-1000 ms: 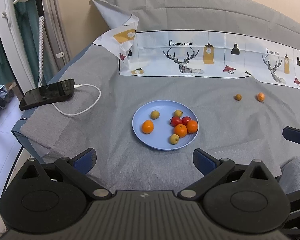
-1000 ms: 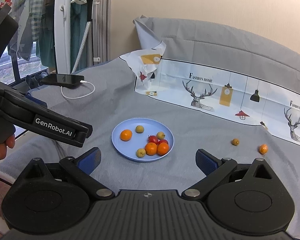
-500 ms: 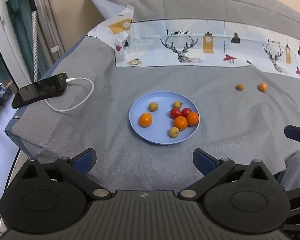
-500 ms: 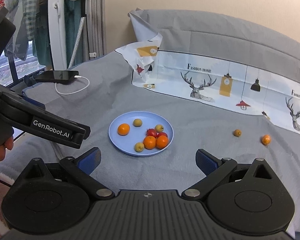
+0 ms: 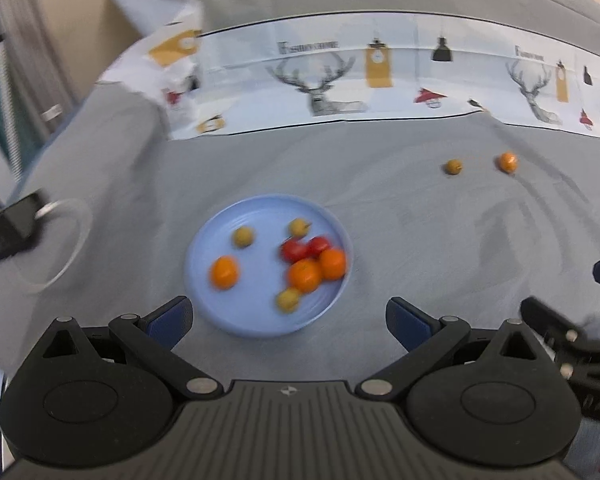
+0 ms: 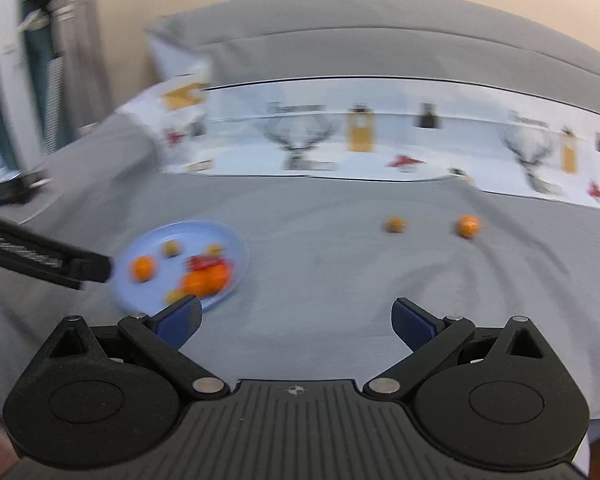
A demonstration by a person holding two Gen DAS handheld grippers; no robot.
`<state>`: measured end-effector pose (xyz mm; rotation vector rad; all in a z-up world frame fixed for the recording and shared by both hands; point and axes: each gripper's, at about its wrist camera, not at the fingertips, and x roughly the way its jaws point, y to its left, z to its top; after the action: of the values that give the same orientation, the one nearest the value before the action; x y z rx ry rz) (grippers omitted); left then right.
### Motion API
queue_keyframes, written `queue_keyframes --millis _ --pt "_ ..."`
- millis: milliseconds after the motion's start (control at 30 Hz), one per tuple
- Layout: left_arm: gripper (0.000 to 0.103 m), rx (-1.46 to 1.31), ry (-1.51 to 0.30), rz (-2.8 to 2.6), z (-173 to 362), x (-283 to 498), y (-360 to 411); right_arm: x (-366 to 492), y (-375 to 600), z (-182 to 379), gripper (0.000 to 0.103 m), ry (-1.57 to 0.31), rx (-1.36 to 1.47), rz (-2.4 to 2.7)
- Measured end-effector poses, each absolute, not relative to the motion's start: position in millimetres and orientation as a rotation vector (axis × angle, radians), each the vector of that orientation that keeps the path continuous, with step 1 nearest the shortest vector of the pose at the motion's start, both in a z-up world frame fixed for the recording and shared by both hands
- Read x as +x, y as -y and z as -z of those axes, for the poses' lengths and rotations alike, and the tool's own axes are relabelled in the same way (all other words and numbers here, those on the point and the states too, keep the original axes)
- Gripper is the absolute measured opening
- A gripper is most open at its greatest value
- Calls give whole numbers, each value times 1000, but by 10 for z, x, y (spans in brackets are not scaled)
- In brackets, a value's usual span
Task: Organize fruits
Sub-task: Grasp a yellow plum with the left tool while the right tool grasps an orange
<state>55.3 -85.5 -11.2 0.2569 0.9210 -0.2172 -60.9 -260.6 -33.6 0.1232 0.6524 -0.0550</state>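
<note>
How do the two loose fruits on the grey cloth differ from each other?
The orange fruit is bright orange and looks slightly bigger; the brownish-yellow fruit is duller and smaller. The orange fruit lies farther from the blue plate; the brownish-yellow fruit lies nearer. Both are round, apart, and untouched.

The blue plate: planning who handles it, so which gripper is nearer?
Left. The left gripper hangs open right at the blue plate's near rim; the right gripper sits off to its right, open.
</note>
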Motion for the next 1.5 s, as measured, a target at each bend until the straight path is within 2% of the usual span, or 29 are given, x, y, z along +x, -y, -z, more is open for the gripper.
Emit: queue_keyframes --millis 300,667,867,1233,1300,1367,1400,1500 --pt "103 295 -864 339 362 1527 2169 250 3908 748 102 -624 207 360" --pt "103 408 -947 490 1560 2661 3501 1509 4930 1830 102 -669 242 489" --pt "103 399 -996 483 2069 3016 3762 1933 5088 2103 102 -677 191 426" --pt "103 329 -1007 478 2085 3074 3669 2007 5075 2219 102 -678 142 438" --pt "93 327 -999 481 2034 3020 3652 2022 5088 2225 102 -678 142 441" --pt "35 353 -954 549 1922 2928 3650 2005 5082 2205 61 -664 152 442" --pt "31 373 -951 567 1885 2895 3662 1981 5064 2162 38 -643 156 410" --pt "31 364 -954 584 1838 2849 3634 1975 5032 2121 38 -636 188 374"
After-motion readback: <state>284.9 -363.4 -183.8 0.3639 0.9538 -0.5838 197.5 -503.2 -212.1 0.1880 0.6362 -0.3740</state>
